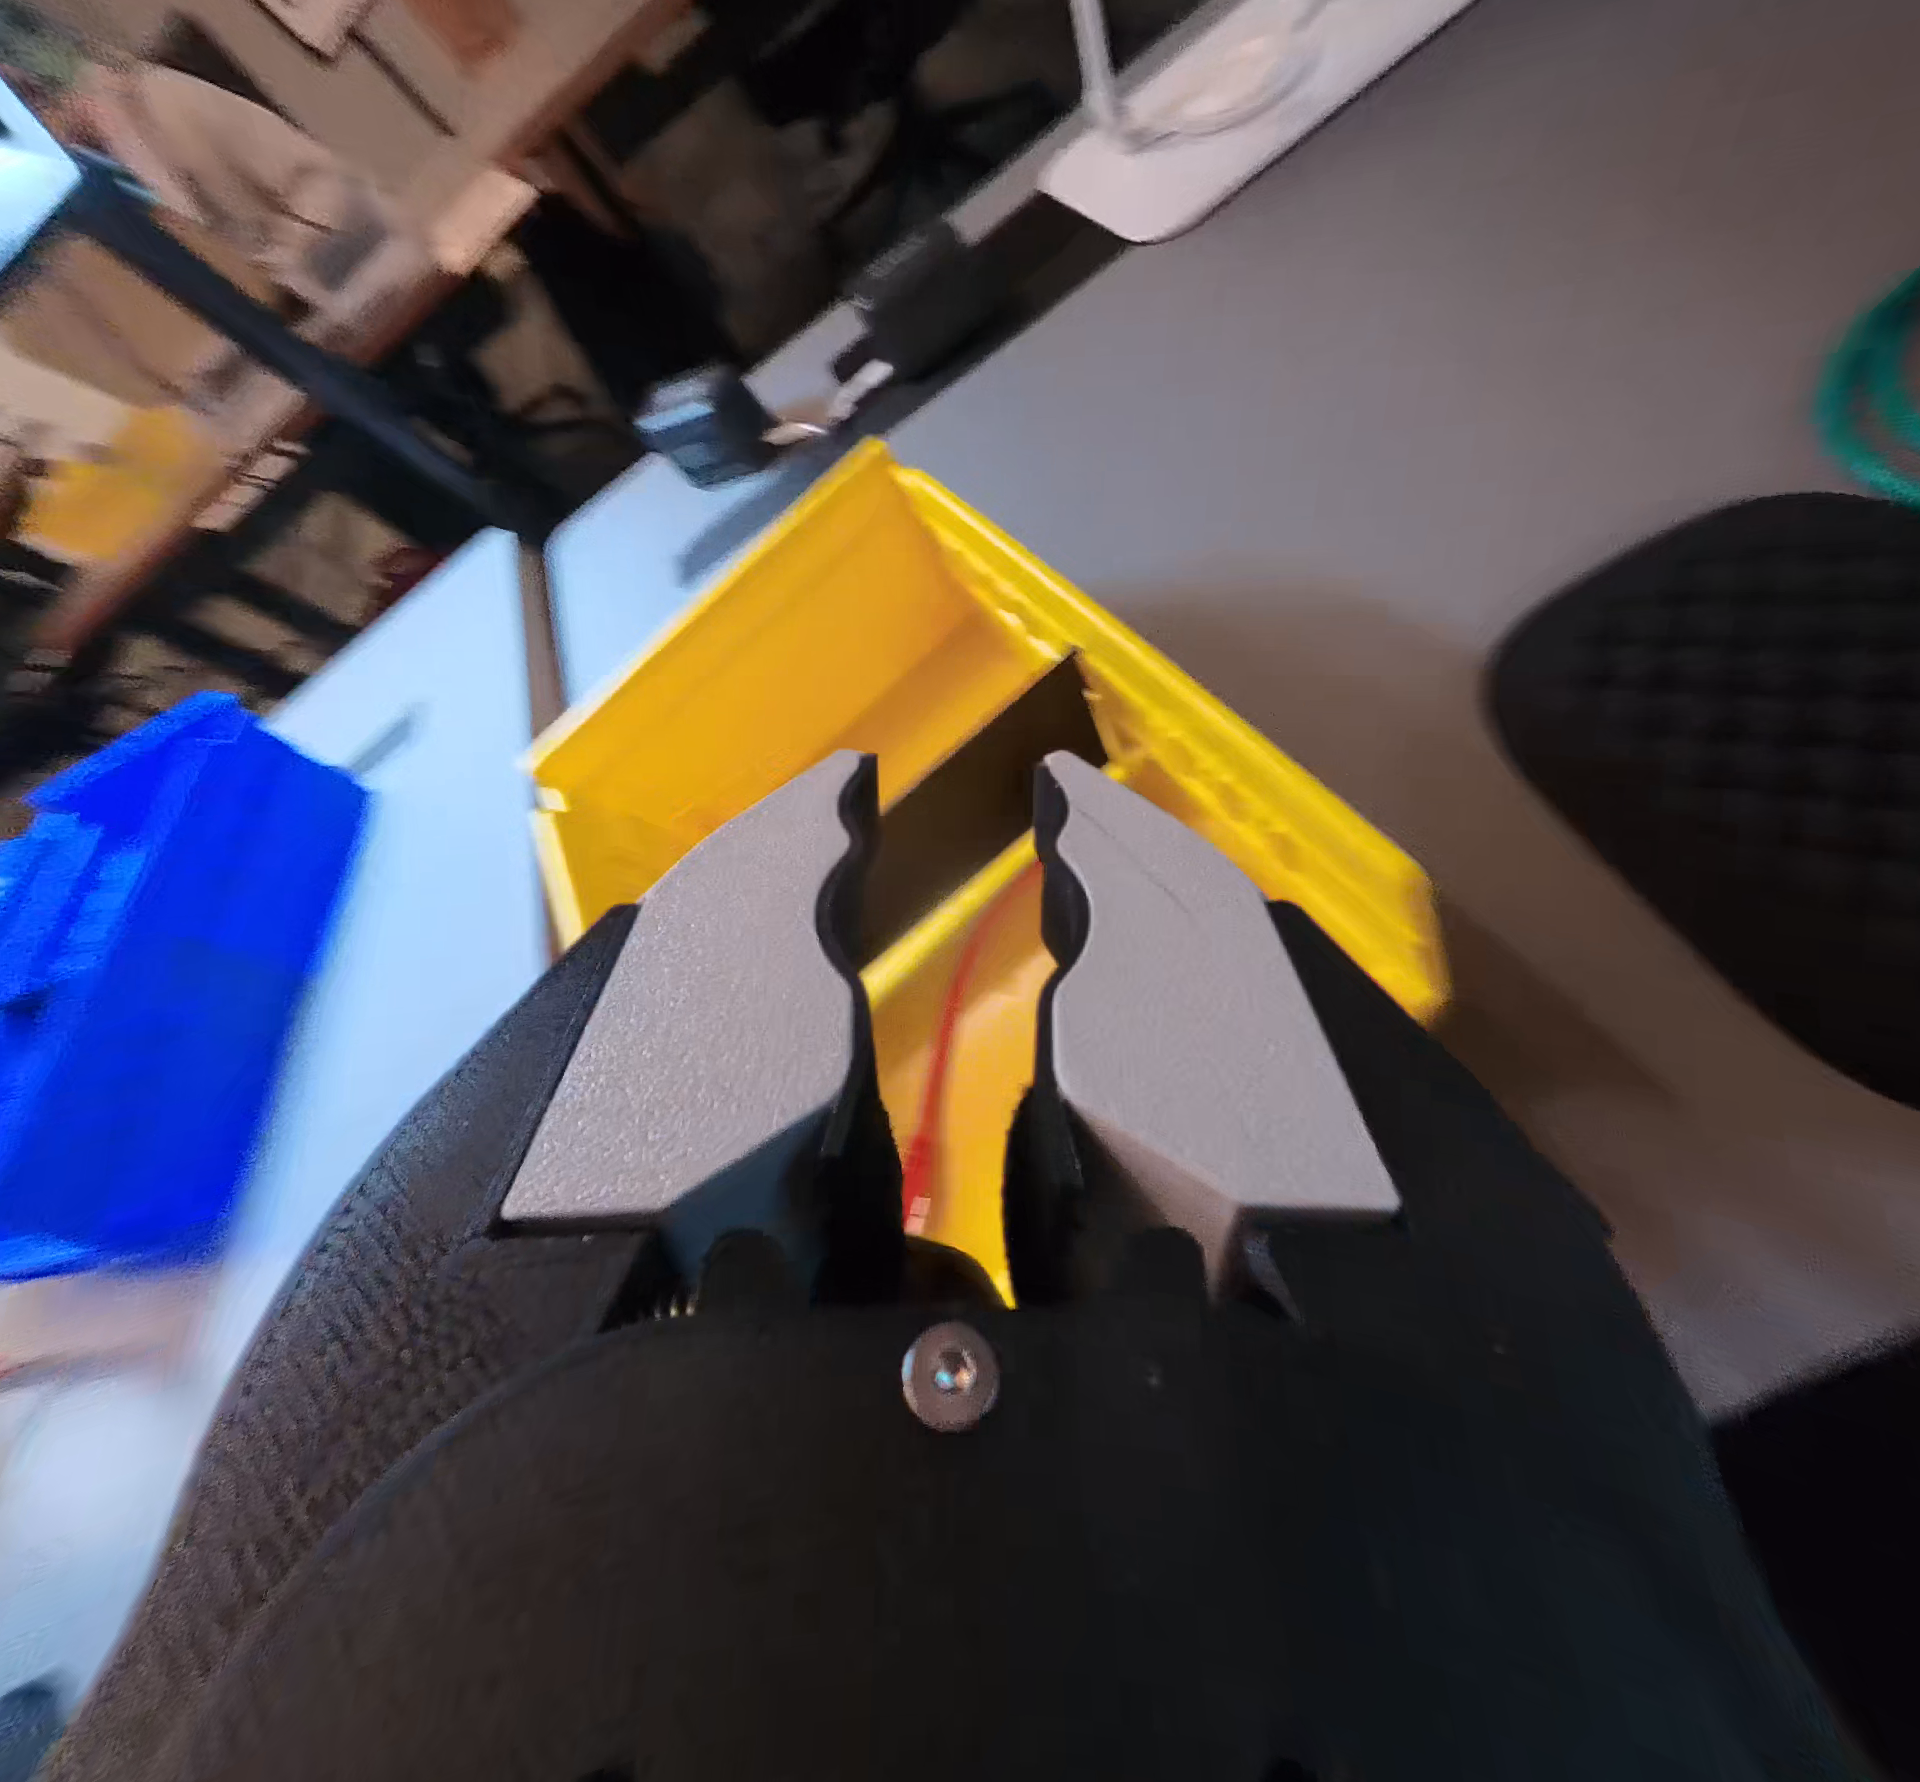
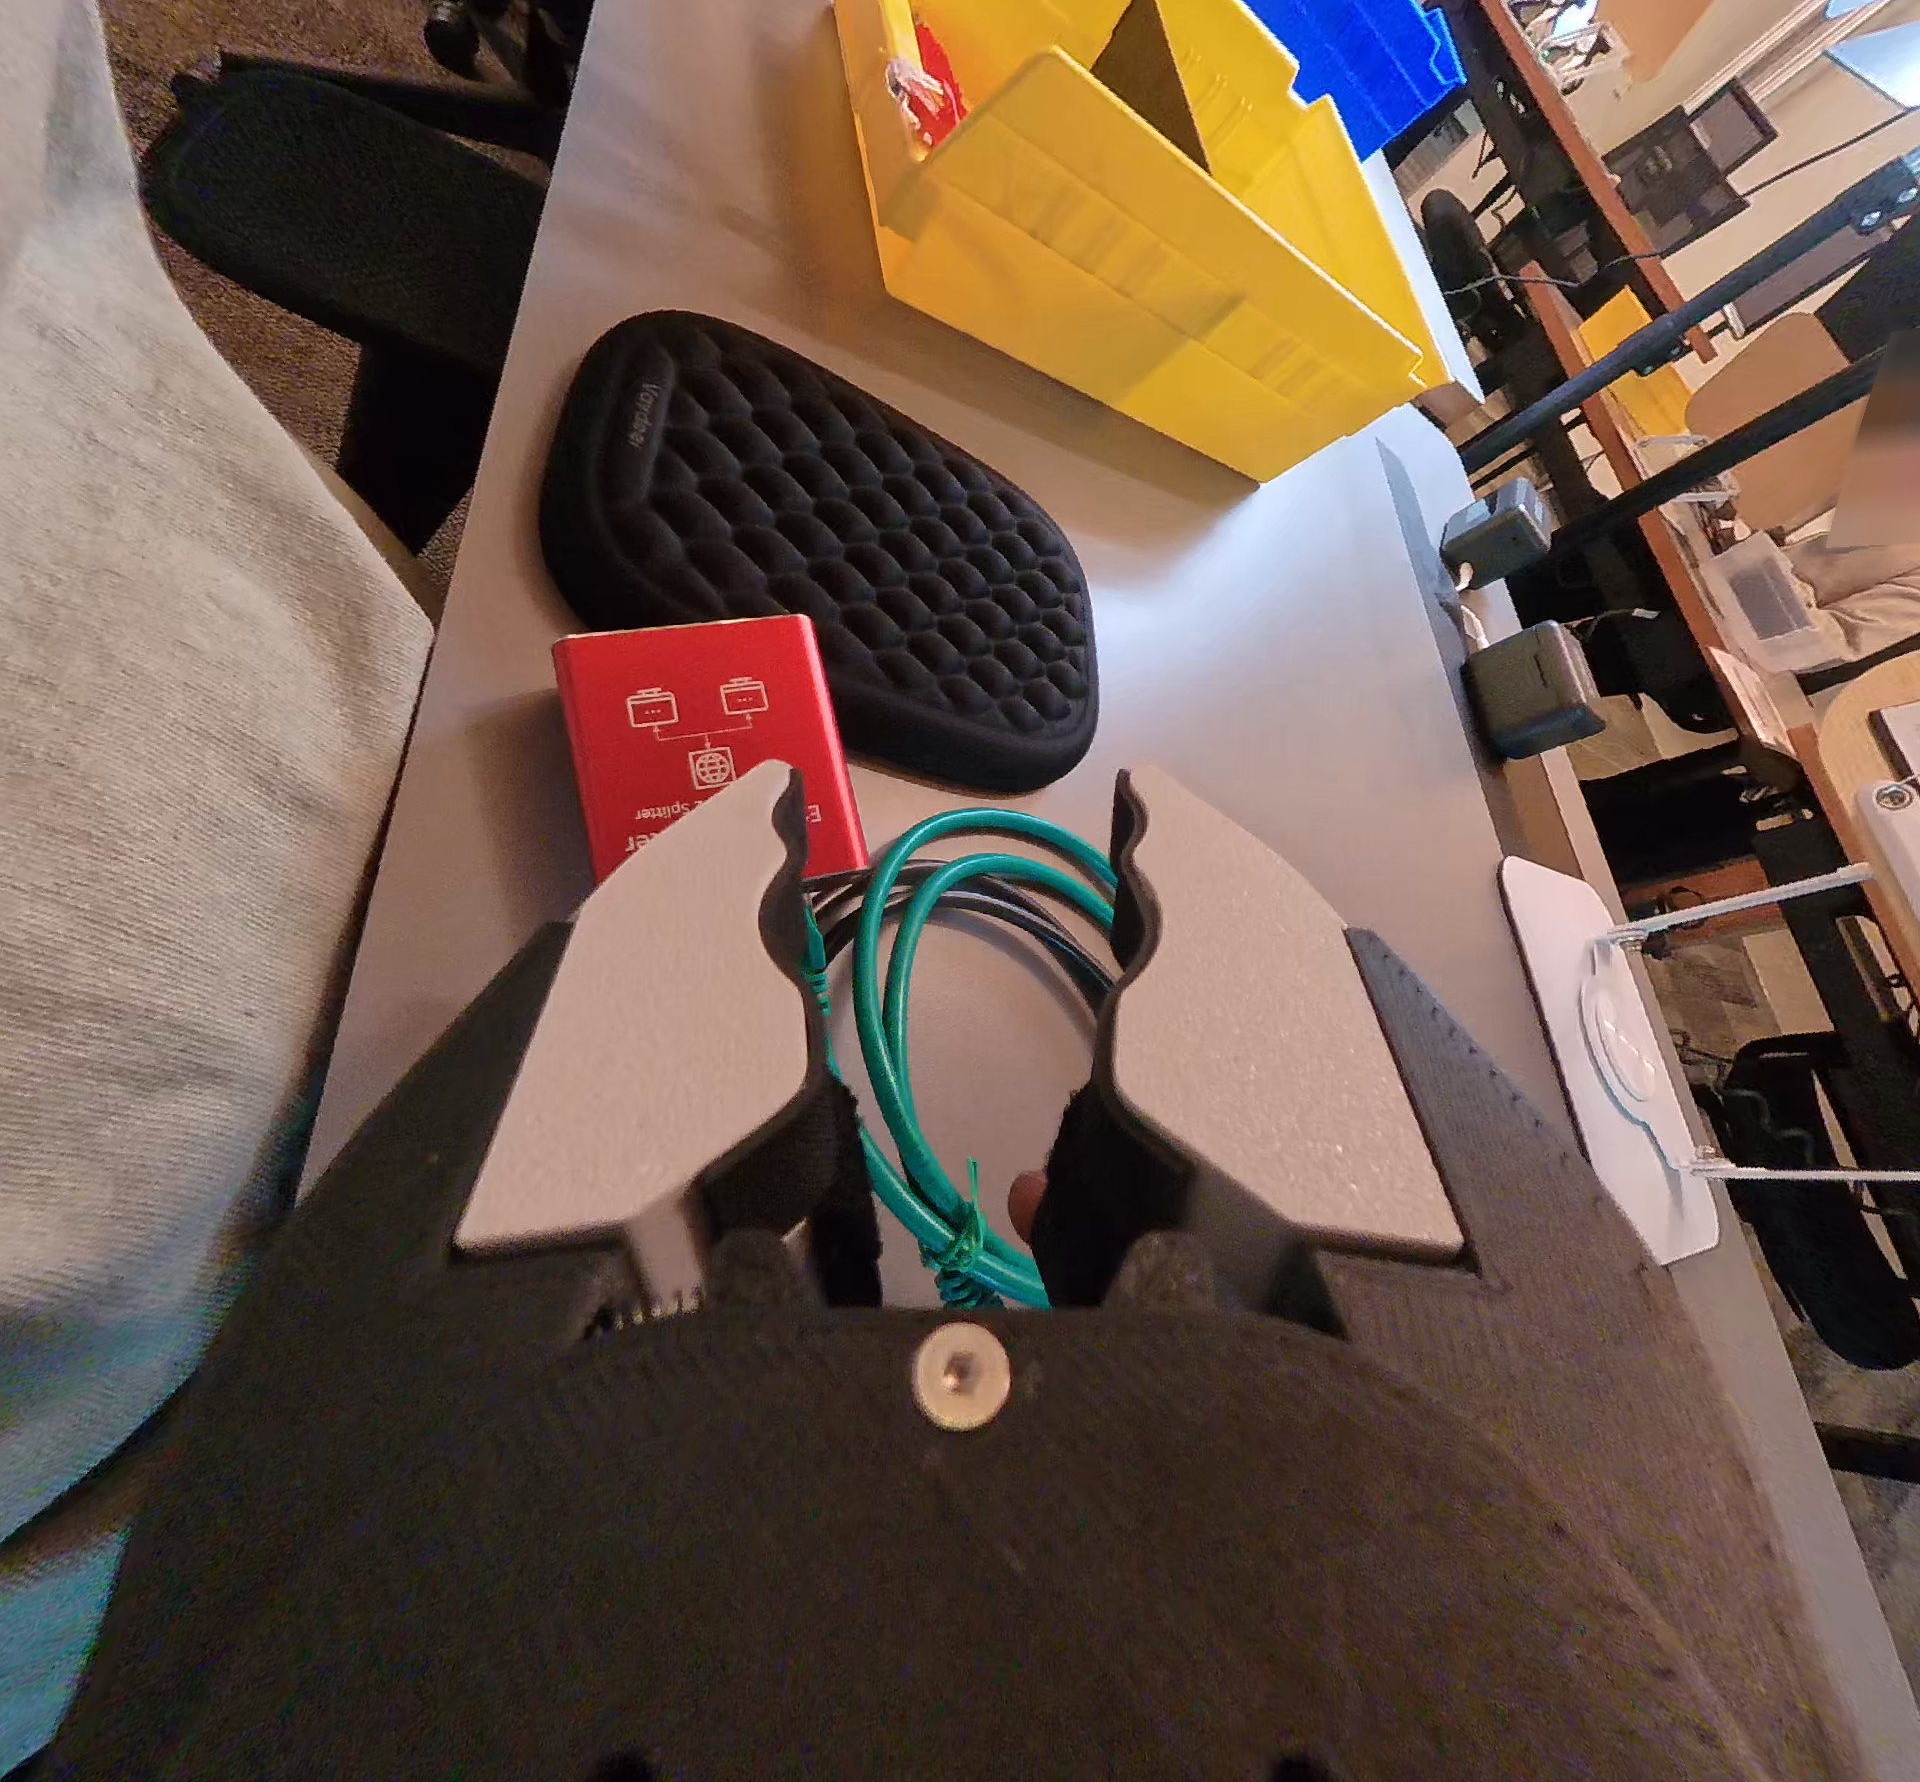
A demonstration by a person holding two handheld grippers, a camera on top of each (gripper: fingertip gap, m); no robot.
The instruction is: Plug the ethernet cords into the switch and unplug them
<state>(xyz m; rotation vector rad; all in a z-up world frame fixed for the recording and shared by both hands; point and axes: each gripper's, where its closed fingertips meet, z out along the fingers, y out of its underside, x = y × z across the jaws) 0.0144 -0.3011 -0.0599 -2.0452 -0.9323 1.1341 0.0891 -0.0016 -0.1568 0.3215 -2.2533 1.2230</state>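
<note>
Grey surface (image 2: 1247,652) fills both views, with open room beyond its far edge. The right gripper (image 2: 951,823) hovers with jaws spread wide, gripping nothing, over a coiled green cord (image 2: 883,994) and a black cord (image 2: 1049,943) lying just beside the red switch (image 2: 696,724). The switch lies flat near the surface's edge, touching a black pad (image 2: 821,537). The left gripper (image 1: 951,802), jaws parted and empty, hangs over a yellow bin (image 1: 790,652) holding a red cord (image 1: 951,1015). A blue bin (image 1: 156,963) sits beside it.
</note>
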